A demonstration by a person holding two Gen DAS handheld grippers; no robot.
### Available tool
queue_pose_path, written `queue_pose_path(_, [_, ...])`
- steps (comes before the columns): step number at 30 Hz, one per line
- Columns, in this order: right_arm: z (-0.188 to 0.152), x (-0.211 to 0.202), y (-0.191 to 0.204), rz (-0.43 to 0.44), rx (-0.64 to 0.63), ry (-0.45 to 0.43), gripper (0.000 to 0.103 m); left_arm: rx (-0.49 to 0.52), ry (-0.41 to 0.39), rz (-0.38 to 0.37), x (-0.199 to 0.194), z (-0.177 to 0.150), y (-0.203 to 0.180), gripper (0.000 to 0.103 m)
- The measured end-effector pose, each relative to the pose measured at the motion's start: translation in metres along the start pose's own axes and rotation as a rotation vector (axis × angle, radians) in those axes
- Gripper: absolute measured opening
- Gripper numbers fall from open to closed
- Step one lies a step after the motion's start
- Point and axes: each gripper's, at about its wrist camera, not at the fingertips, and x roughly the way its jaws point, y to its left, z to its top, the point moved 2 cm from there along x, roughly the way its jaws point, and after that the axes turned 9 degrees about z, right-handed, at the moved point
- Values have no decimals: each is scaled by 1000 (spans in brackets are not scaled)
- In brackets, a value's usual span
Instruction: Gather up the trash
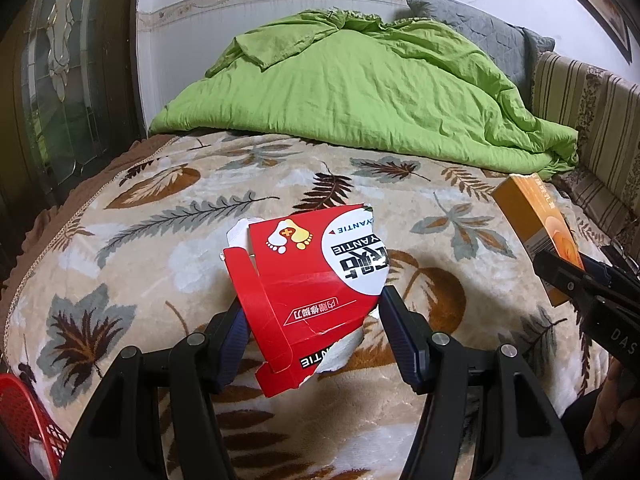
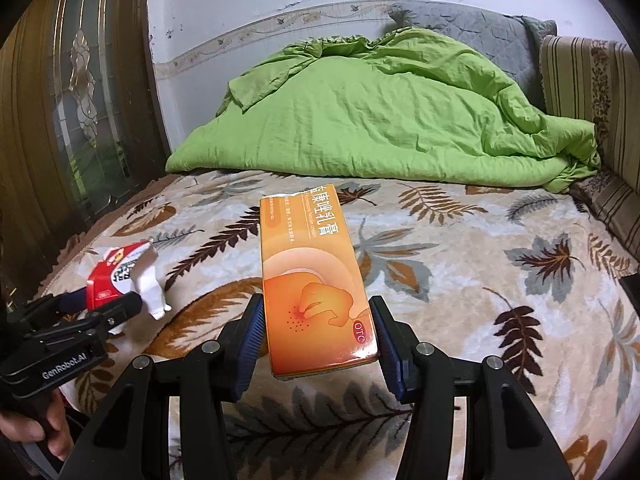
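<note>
A leaf-patterned blanket (image 2: 460, 280) covered the bed. Over it, the left gripper (image 1: 310, 320) pointed forward, fingers clamped on a torn red carton (image 1: 304, 272); the right gripper (image 2: 318, 336) likewise gripped an orange box (image 2: 312, 276). Beyond lay a green duvet (image 1: 360, 96).

The left gripper (image 1: 310, 312) is clamped on a torn red box (image 1: 304, 280), held level. The right gripper (image 2: 318, 330) grips an orange box (image 2: 316, 280) between both pads, beside the left.
</note>
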Motion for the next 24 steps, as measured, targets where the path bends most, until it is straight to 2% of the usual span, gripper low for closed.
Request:
queue_pose_path(11, [1,5,-3,45,19,9,56,12,23,15,8,0,-7,62])
queue_pose_path(24, [0,5,1,51,13,29,56,14,17,20,4,0,-9,62])
